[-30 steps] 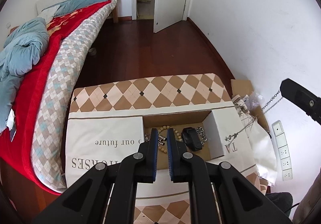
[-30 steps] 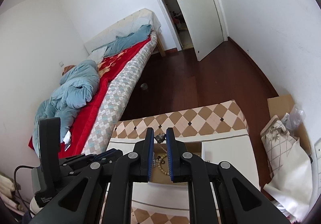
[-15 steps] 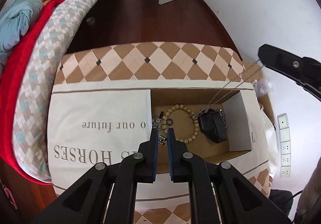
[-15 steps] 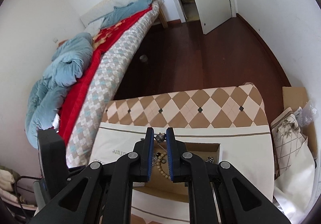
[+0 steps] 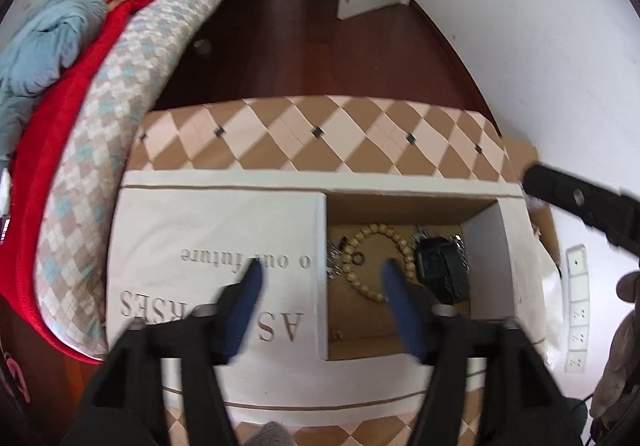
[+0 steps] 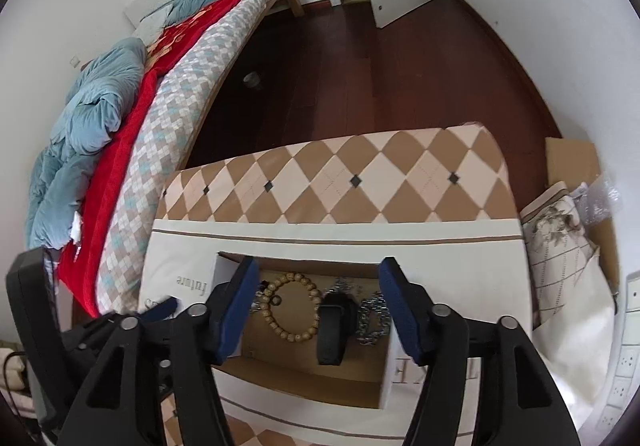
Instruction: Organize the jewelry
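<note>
I'm holding both grippers over the cardboard box right now, and both sets of fingers are standing wide apart with nothing between them. The left gripper is hovering at the box's left edge, one blue pad over the printed white cloth at nine o'clock, the other over the box floor. The right gripper is framing the whole opening from above.

The jewelry is lying inside the box: the wooden bead bracelet is resting flat toward the left, a small dark ring sitting inside its loop — and just to its three o'clock the black watch is lying lengthwise. A silver chain is bunched against the watch's right side, and a smaller metal tangle is pressed against the left wall. I can't tell whether the chain is caught under the watch strap.

As I'm reading it, I'm between grasps, with everything gathered in the box but still jumbled. The next move, I'm thinking, is choosing one piece. The bracelet looks easiest, since it's lying clear of the walls. That calls for dropping one gripper straight down, straddling a single arc of beads and closing gently — the chain is likelier to snag or drag the watch along.
</note>
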